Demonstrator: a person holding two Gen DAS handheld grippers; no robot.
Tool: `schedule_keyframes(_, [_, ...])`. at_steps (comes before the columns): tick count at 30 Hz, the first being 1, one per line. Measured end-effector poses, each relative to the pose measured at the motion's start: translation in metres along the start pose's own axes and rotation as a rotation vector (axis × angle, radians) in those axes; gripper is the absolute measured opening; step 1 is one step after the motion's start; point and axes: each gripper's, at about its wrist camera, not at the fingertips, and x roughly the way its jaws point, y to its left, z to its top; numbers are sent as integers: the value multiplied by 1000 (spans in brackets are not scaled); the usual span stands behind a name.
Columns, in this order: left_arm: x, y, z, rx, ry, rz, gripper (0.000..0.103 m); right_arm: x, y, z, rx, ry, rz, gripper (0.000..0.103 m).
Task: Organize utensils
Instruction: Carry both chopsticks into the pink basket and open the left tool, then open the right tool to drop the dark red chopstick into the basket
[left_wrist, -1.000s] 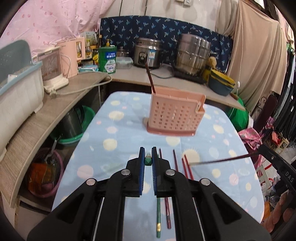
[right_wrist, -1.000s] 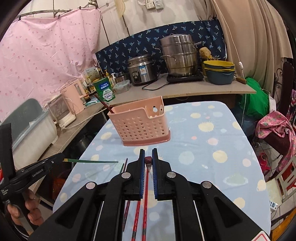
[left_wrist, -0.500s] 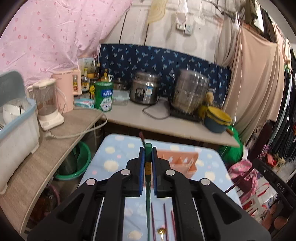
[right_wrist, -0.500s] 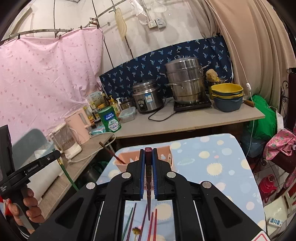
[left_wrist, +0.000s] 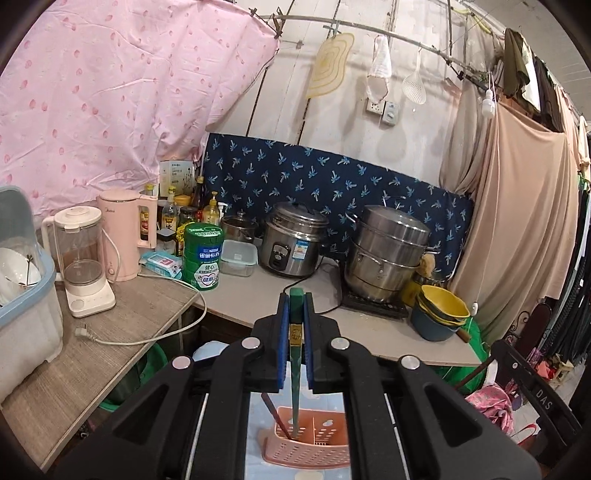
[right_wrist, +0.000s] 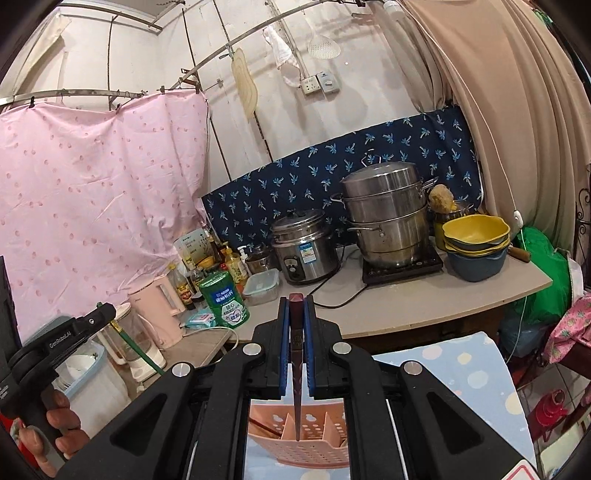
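A person stands at a table covered in a pale blue, spotted cloth (right_wrist: 469, 365), holding a two-finger gripper in each hand. The left gripper (left_wrist: 295, 321) is clamped on a green chopstick (left_wrist: 294, 373), which hangs point down between its blue pads. The right gripper (right_wrist: 296, 325) is clamped the same way on a dark red chopstick (right_wrist: 297, 398). Below both sits a pink perforated utensil holder (right_wrist: 306, 448) with upright dividers inside. It already holds one reddish-brown chopstick (left_wrist: 275, 417), which leans toward the left.

The step in hand looks like delivery: each chopstick is carried upright above the holder, ready to be dropped in. From the left gripper's view, the green tip seems to sit in the left compartment, just beside the leaning chopstick. From the right gripper's view, the red tip hangs over a middle divider, and I cannot tell which compartment it would fall into.

Next, each tip probably needs to be lowered clear of the dividers before the jaws part. The two grippers also need to stay apart over the small holder.

On the far counter stand a rice cooker (left_wrist: 293, 240) and a steel steamer pot (left_wrist: 388, 258).
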Motion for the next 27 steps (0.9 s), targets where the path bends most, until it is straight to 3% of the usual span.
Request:
schedule_keyframes(12, [68, -6, -50, 55, 117, 39, 7, 77, -12, -41, -40, 173, 4, 7])
schedule_keyframes(27, [77, -5, -81, 92, 160, 76, 8, 105, -19, -78, -76, 254, -38, 10])
